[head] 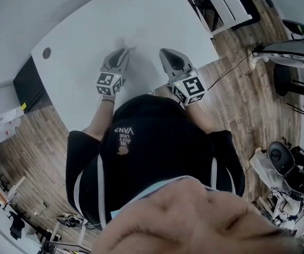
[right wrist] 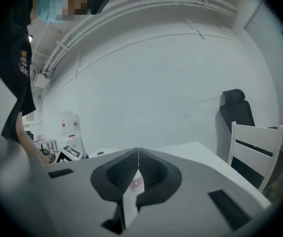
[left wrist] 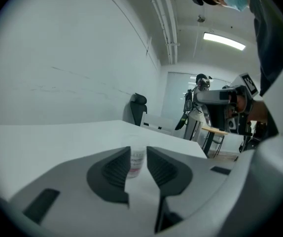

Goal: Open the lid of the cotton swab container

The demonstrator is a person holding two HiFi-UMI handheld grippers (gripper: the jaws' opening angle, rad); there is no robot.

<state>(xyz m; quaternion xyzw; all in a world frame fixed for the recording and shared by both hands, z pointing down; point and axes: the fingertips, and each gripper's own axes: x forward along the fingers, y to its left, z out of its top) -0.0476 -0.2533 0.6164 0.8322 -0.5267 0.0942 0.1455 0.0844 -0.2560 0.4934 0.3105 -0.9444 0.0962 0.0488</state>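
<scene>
One cotton swab container (left wrist: 137, 163) stands upright on the white table (left wrist: 43, 142).

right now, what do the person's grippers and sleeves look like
Both the left gripper and right gripper are light grey moulded shells tapering to two jaws lined with dark ribbed pads. Each carries a white cube printed with black square markers. No cables show. The person wears a black short-sleeved shirt.

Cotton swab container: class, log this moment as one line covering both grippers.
left gripper: jaws slightly apart, no grip | cotton swab container: on table, seen between left jaws | right gripper: shut, empty
</scene>
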